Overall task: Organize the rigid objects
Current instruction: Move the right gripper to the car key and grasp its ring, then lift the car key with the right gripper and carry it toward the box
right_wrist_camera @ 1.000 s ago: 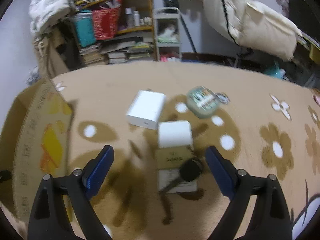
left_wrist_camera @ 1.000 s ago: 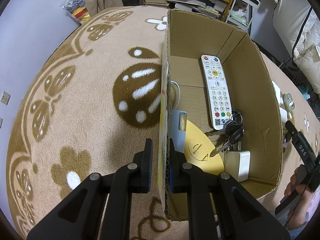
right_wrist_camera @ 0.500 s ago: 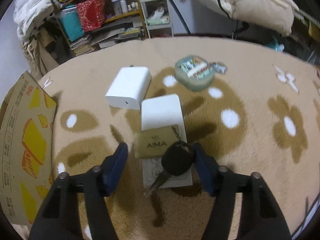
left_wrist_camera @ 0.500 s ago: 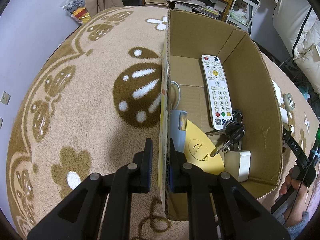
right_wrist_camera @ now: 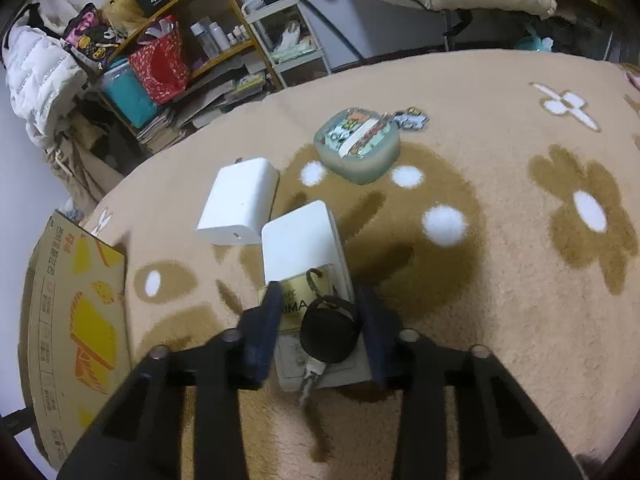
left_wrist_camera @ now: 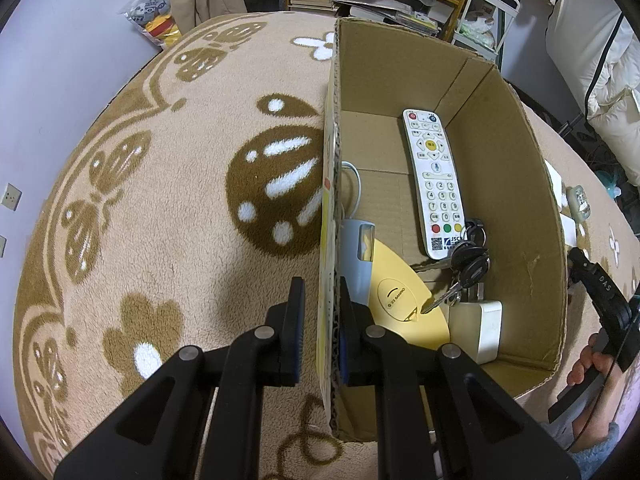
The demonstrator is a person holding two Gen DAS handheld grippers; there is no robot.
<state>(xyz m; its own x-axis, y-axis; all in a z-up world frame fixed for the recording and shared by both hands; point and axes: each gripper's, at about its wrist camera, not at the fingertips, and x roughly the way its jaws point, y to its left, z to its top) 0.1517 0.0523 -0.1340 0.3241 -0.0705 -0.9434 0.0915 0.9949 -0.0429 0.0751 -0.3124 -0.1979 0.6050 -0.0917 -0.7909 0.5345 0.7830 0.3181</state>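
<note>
My left gripper [left_wrist_camera: 320, 292] is shut on the near side wall of the open cardboard box [left_wrist_camera: 516, 184], one finger inside and one outside. In the box lie a white remote [left_wrist_camera: 434, 184], a bunch of keys [left_wrist_camera: 468, 264], a yellow flat item [left_wrist_camera: 400, 304] and a white charger [left_wrist_camera: 480, 332]. On the rug, my right gripper [right_wrist_camera: 320, 296] straddles a white block [right_wrist_camera: 298, 240] with a black key [right_wrist_camera: 330, 330] and a gold tag [right_wrist_camera: 294, 300] lying on top. Its jaws are closing, and the pads meet the block's two sides.
A second white charger [right_wrist_camera: 240, 200] lies just beyond the block. A green decorated case [right_wrist_camera: 358, 146] sits further back. The box's printed outer wall [right_wrist_camera: 76, 320] stands at the left. Shelves with clutter [right_wrist_camera: 168, 60] and bedding border the patterned rug [right_wrist_camera: 520, 260]. A person's hand [left_wrist_camera: 592, 364] shows beside the box.
The right gripper dropped toward the white block and its jaws narrowed from wide open to the block's sides. The left gripper kept still on the box wall.
</note>
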